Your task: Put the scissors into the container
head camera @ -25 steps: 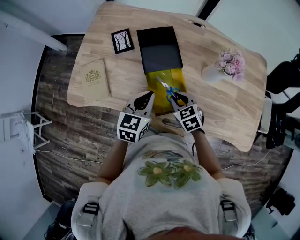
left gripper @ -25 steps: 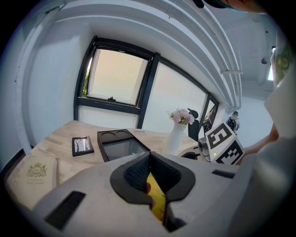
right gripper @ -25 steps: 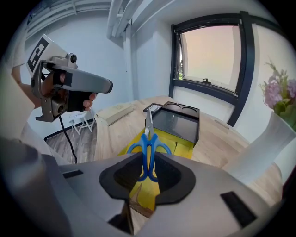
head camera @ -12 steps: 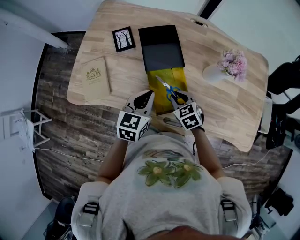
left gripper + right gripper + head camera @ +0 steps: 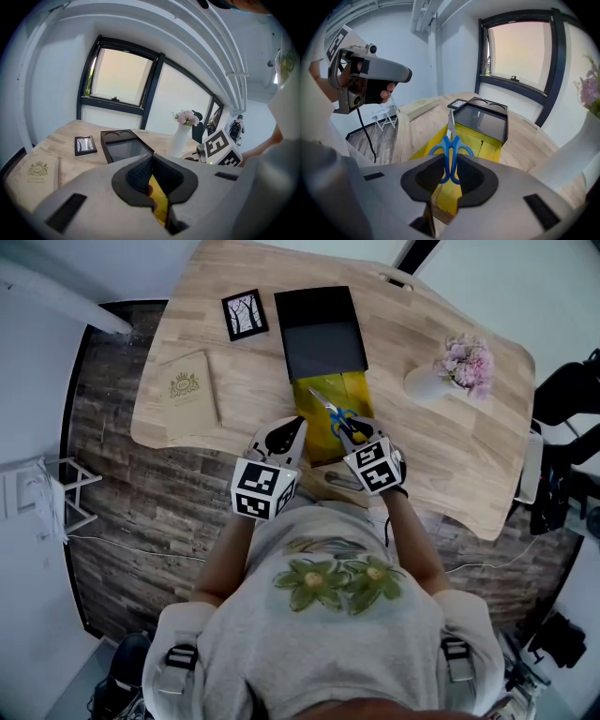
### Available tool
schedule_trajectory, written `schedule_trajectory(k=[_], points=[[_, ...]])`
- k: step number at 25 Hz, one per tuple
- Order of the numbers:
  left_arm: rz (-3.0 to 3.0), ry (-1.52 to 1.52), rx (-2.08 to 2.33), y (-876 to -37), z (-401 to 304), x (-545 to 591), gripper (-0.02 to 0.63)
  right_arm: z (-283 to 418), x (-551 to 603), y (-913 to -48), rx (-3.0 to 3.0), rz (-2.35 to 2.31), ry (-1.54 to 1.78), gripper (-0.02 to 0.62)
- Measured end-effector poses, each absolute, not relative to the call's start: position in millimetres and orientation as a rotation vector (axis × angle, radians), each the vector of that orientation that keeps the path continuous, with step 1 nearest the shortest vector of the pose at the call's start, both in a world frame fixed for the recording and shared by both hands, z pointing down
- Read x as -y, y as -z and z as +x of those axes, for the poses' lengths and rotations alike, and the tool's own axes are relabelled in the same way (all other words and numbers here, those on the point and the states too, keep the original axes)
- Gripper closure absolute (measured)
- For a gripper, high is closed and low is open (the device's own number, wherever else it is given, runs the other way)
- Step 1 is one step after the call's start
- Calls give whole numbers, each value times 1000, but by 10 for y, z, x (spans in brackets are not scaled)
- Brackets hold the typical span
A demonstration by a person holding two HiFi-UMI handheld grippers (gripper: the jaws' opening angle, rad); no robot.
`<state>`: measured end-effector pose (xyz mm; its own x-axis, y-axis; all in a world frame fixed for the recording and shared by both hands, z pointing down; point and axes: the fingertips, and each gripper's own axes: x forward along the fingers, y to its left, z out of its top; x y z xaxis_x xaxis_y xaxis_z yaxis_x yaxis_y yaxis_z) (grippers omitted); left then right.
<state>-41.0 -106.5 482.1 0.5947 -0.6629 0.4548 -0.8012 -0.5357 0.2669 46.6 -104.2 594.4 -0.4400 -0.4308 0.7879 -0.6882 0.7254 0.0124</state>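
Observation:
Blue-handled scissors [image 5: 334,412] hang over the yellow container [image 5: 316,439], blades pointing away from me. My right gripper [image 5: 357,430] is shut on their handles; in the right gripper view the scissors [image 5: 451,149] sit between the jaws above the yellow container [image 5: 483,142]. My left gripper [image 5: 294,434] is at the container's near left edge. In the left gripper view a piece of the yellow container [image 5: 160,200] is pinched between its shut jaws. The far end of the container runs under a black box [image 5: 321,332].
On the wooden table [image 5: 234,390] lie a small framed picture [image 5: 245,315] and a tan book [image 5: 187,388] to the left. A white vase with pink flowers [image 5: 448,369] stands at the right. Wooden floor lies below the table's near edge.
Both grippers keep their holds. The view has shifted slightly, and the scissors stay over the yellow container.

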Motion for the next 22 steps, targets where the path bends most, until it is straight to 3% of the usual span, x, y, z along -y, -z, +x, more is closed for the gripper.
schedule_trajectory(k=[22], points=[[2339, -417, 1155, -4913, -386, 1064, 598, 476, 1080, -6109, 2065, 810, -417, 514]])
